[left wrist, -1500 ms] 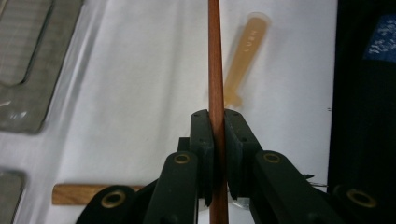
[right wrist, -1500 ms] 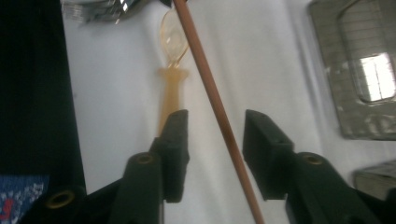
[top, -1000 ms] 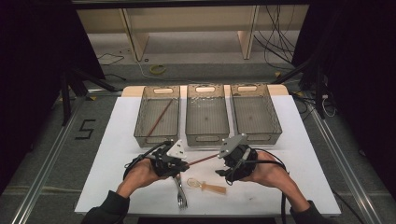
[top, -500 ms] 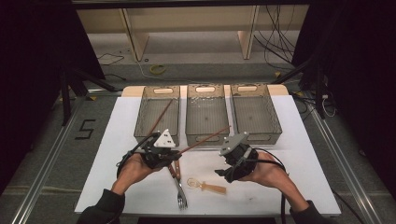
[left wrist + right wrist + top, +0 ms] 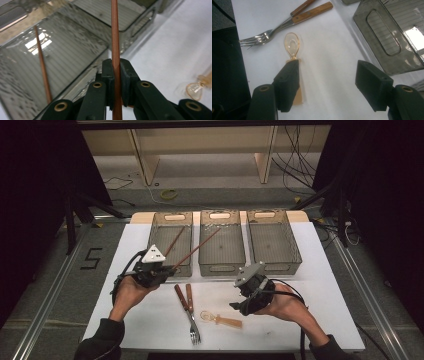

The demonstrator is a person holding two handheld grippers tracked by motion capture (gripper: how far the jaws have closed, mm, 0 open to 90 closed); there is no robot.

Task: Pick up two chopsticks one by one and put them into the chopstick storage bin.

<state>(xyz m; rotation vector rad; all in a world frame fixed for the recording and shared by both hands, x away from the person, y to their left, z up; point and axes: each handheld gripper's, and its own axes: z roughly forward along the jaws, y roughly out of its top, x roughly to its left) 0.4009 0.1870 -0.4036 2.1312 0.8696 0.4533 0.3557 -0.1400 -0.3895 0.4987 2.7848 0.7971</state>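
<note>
My left gripper is shut on a brown chopstick, whose far end reaches over the middle bin. A second chopstick lies in the left bin, just ahead of that gripper. My right gripper hovers over the white table top, open; its jaws have just been opening and nothing is between them. An amber plastic spoon lies on the table, its handle under that gripper's left jaw.
Two wooden-handled forks lie side by side between the hands. A third bin stands at the right of the row. The middle bin's handle wall shows close by in the right gripper view.
My left hand has carried the chopstick to the left and away from the forks, up to the front of the left bin. The right hand has stayed in place.
</note>
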